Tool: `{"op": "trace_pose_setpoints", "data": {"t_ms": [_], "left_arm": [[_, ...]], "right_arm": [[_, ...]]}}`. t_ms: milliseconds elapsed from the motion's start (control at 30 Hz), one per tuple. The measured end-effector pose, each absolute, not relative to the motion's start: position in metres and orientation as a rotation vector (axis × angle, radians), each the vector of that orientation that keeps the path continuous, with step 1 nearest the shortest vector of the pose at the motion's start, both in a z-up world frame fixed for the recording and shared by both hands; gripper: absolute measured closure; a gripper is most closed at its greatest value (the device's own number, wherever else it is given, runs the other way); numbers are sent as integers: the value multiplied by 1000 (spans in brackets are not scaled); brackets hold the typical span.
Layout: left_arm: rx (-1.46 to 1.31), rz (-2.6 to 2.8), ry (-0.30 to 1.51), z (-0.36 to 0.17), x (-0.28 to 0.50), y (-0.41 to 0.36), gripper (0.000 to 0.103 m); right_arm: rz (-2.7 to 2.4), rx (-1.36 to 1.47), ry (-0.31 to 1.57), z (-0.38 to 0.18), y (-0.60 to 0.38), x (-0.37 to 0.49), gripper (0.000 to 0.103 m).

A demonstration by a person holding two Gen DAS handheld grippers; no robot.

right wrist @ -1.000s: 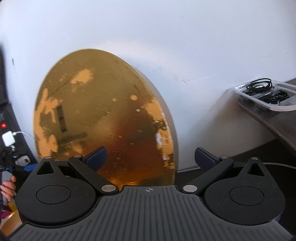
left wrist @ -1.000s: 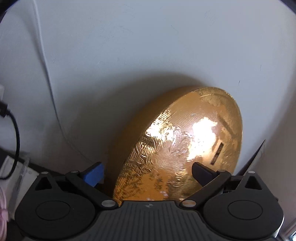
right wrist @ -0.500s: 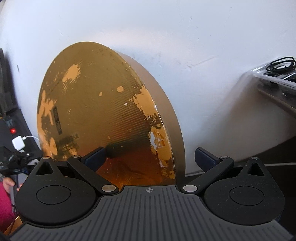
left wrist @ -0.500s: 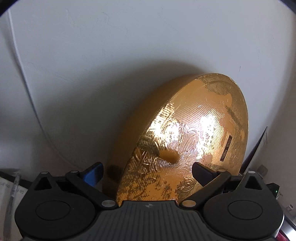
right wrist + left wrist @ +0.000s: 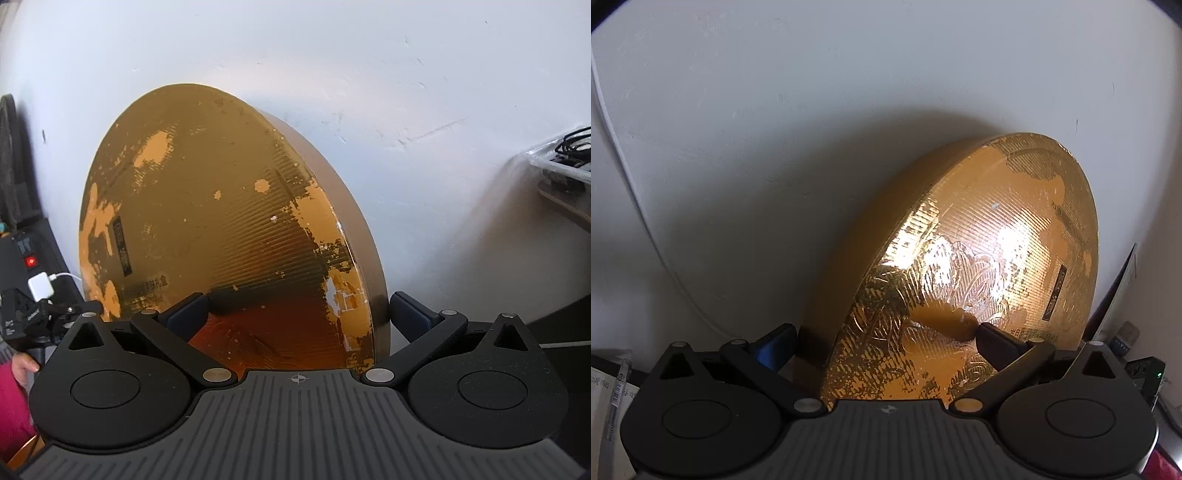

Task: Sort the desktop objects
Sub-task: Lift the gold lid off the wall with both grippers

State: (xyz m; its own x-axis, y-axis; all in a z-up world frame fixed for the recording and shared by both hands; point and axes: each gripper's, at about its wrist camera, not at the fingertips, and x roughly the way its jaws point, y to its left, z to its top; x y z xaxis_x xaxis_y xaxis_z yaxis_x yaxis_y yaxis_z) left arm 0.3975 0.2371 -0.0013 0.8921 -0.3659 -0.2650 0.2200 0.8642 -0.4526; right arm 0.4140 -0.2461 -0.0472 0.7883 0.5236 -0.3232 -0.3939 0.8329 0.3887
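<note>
A round gold foil box (image 5: 990, 258) stands on edge against the white wall; it also shows in the right wrist view (image 5: 207, 221). My left gripper (image 5: 886, 341) is open, its fingers straddling the box's left rim. My right gripper (image 5: 295, 314) is open, its fingers straddling the box's right rim. Neither gripper's pads clearly press the box. The box's bottom edge is hidden behind the gripper bodies.
A white cable (image 5: 646, 229) runs down the wall at left. A power strip with a red light (image 5: 31, 262) and a white charger (image 5: 40, 286) stand left of the box. A clear tray with black cables (image 5: 565, 155) sits on a shelf at right.
Both grippers have moved closer to the box, and the box now stands a little more upright against the wall. Both stay open.
</note>
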Motion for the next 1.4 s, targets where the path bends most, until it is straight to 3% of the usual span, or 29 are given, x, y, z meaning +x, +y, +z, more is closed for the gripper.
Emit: {"op": "trace_pose_setpoints", "data": {"t_ms": [333,600,867,1100,1400], "left_arm": [[-367,-268,227,14,376,233,0],[-307,-291,92,53,350,225,0],[-282,-330,-1,97,313,208,0],[-292,-332,-37,127,252,186,0],[-477,-363,74,82,183,151,0]], "right_arm": [[479,269,348,-50,-239,405,1],[479,211,193,-16,-242,378,1],[456,174,84,44,-245,296,1],[436,130,114,96,-249,206,1],[365,55,209,147,-290,93,1]]}}
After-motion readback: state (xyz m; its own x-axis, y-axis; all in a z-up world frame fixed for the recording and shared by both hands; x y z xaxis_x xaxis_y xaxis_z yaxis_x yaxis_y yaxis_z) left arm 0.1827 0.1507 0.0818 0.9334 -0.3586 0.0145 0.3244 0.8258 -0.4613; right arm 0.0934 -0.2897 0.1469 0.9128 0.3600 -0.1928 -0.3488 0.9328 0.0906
